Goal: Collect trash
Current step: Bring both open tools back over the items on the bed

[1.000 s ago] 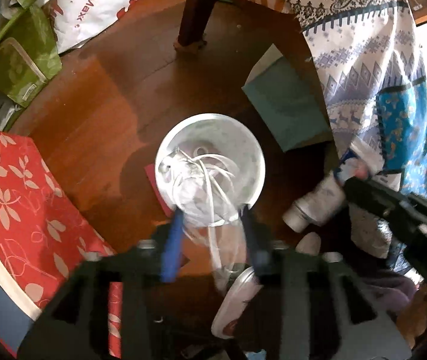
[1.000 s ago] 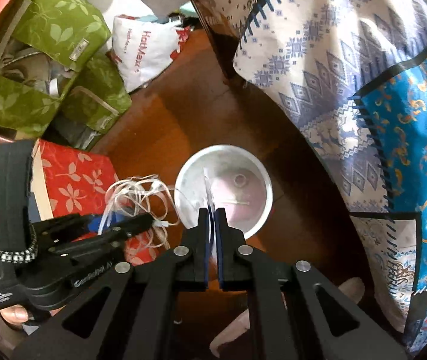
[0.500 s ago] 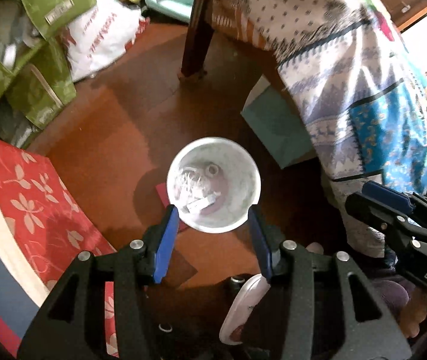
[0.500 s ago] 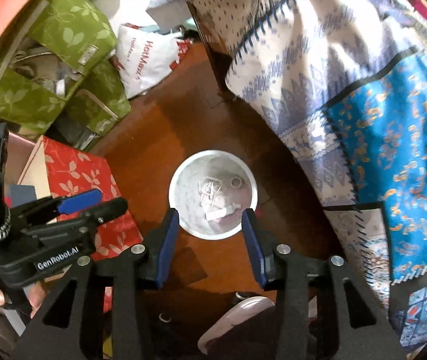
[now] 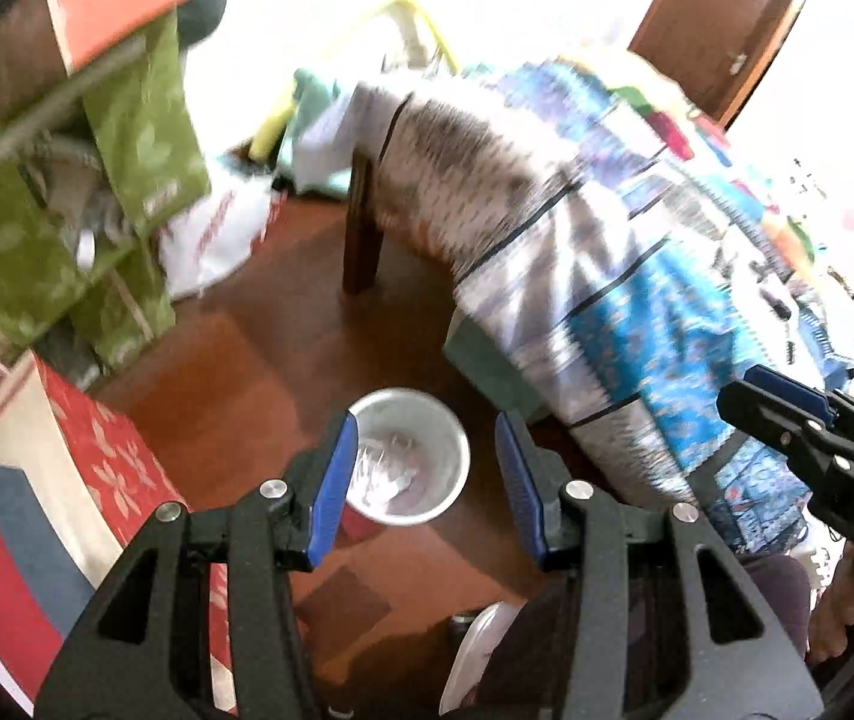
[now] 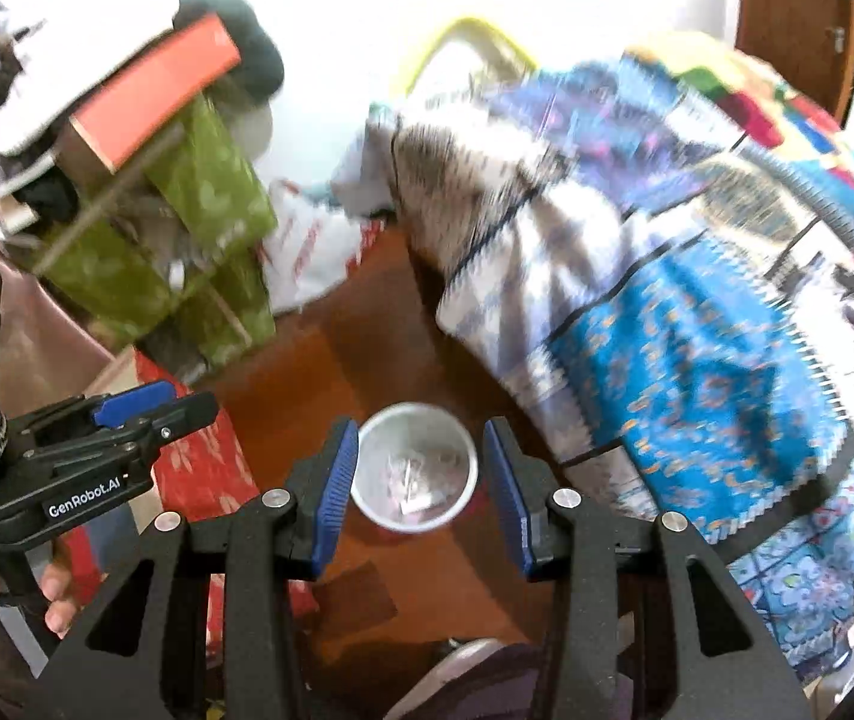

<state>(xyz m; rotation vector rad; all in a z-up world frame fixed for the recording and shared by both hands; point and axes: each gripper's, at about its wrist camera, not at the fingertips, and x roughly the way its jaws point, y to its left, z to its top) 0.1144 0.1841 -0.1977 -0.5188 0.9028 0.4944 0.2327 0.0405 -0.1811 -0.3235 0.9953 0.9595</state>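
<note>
The white waste bin (image 5: 408,457) stands upright on the wooden floor (image 5: 229,360), near the quilt-draped bed (image 5: 607,240), placed where both tools can reach over it. It holds white scraps (tangled cord, by appearance; blur prevents certainty). The left gripper (image 5: 427,486) hangs above the bin, jaws spread wide and empty. The right gripper (image 6: 421,480) is likewise parted, carrying nothing. Judgement: both loads appear deposited, and the spread jaws suit a fresh pickup.
</note>
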